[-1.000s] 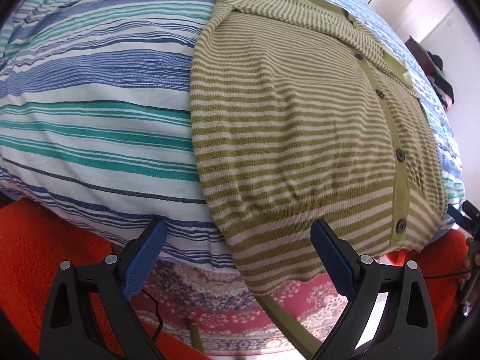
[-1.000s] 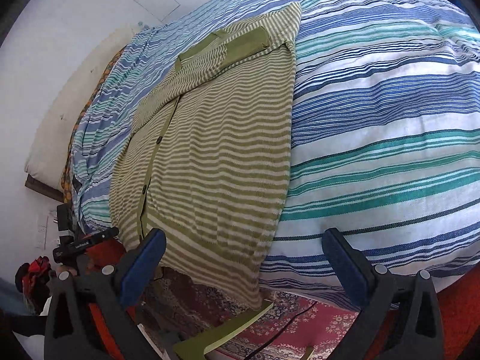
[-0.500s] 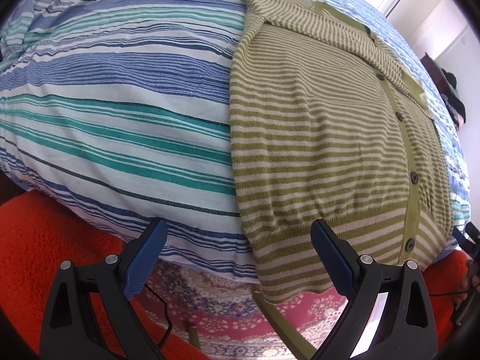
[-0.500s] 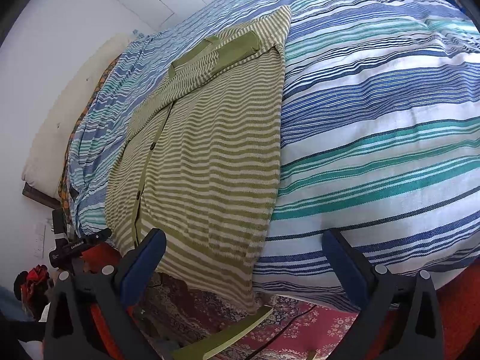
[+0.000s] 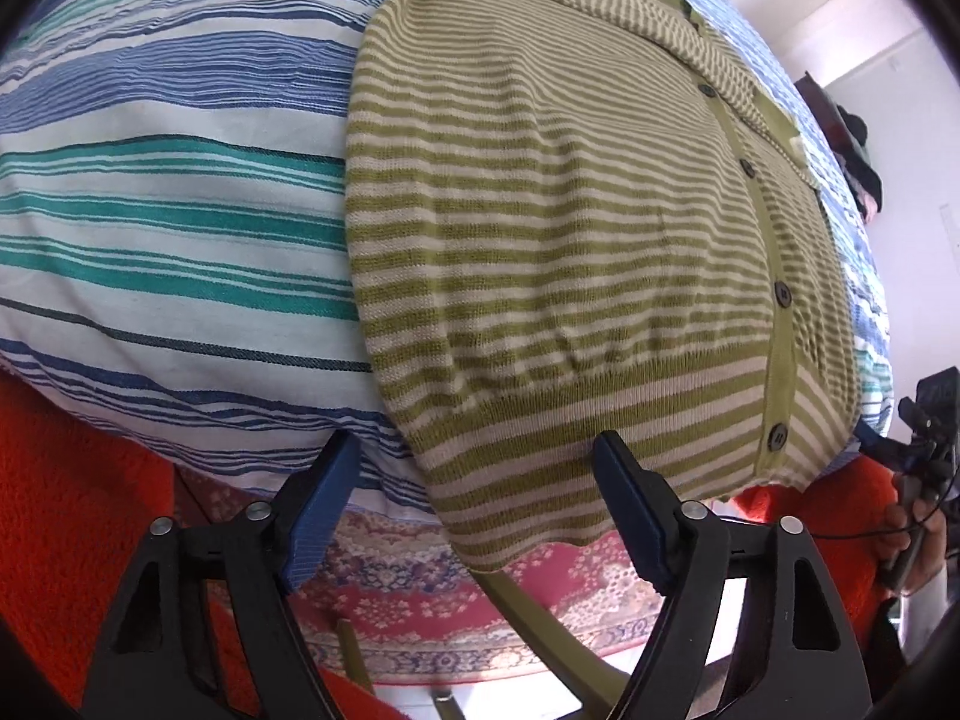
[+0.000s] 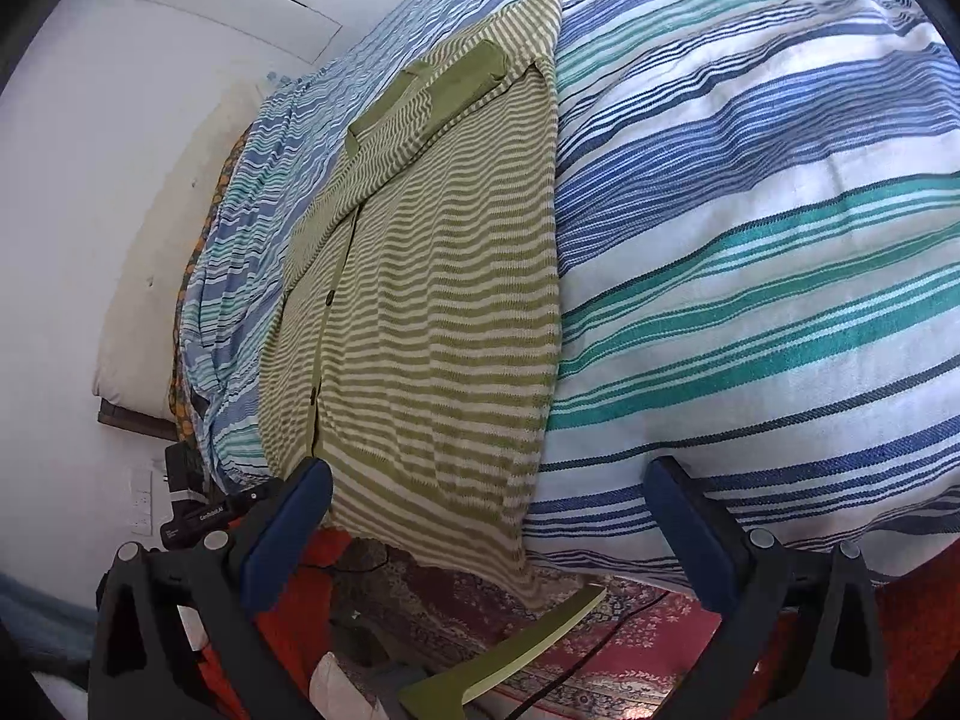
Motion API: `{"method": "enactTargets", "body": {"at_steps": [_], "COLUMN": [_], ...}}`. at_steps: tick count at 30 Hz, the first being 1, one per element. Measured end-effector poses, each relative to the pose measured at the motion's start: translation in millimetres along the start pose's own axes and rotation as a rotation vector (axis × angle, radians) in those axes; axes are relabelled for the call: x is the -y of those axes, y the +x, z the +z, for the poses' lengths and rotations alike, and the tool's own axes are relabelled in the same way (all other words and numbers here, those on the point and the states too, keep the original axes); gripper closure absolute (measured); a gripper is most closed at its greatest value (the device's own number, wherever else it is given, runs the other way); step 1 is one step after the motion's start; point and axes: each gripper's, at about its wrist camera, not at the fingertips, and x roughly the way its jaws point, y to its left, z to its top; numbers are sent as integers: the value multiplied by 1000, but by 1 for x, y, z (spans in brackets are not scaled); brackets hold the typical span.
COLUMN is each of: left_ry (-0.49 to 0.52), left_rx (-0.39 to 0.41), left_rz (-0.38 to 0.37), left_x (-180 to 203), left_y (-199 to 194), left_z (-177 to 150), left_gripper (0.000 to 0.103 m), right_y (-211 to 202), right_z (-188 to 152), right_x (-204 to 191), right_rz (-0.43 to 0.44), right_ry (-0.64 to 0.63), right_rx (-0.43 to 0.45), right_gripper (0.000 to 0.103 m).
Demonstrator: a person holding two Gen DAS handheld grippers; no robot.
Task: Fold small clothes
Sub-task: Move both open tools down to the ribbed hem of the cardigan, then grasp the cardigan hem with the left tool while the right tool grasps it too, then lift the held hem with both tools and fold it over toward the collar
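Note:
A green-and-cream striped buttoned cardigan point(image 5: 558, 228) lies flat on a blue-and-teal striped bedspread point(image 5: 168, 192), its hem hanging over the near edge of the bed. My left gripper point(image 5: 480, 510) is open and empty, its blue pads on either side of the hem's left corner, just short of it. In the right wrist view the cardigan point(image 6: 432, 312) lies left of centre. My right gripper point(image 6: 498, 528) is open and empty, below the hem's right corner.
A red patterned rug point(image 5: 480, 594) covers the floor below the bed. Orange-red fabric point(image 5: 72, 510) lies low at the left. A green strip point(image 6: 510, 648) sticks out under the hem. The other gripper shows at the left edge of the right wrist view point(image 6: 198, 510).
Both grippers have moved closer to the hem. In the left view the cardigan first shifted right, then came back toward centre. Jaws stay open.

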Motion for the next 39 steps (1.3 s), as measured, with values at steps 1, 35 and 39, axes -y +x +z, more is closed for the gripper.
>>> {"method": "enactTargets", "body": {"at_steps": [1, 35, 39], "left_ry": [12, -211, -248], "left_rx": [-3, 132, 187], "left_rz": [1, -321, -344], "left_x": [3, -15, -10], "left_y": [2, -82, -81], "left_z": [0, 55, 132], "left_gripper": [35, 99, 99], "right_y": [5, 4, 6], "right_z": [0, 38, 93], "right_x": [3, -70, -78], "right_rz": [24, 323, 334], "right_ry": [14, -79, -48], "right_rx": [-29, 29, 128], "right_gripper": [1, 96, 97]}}
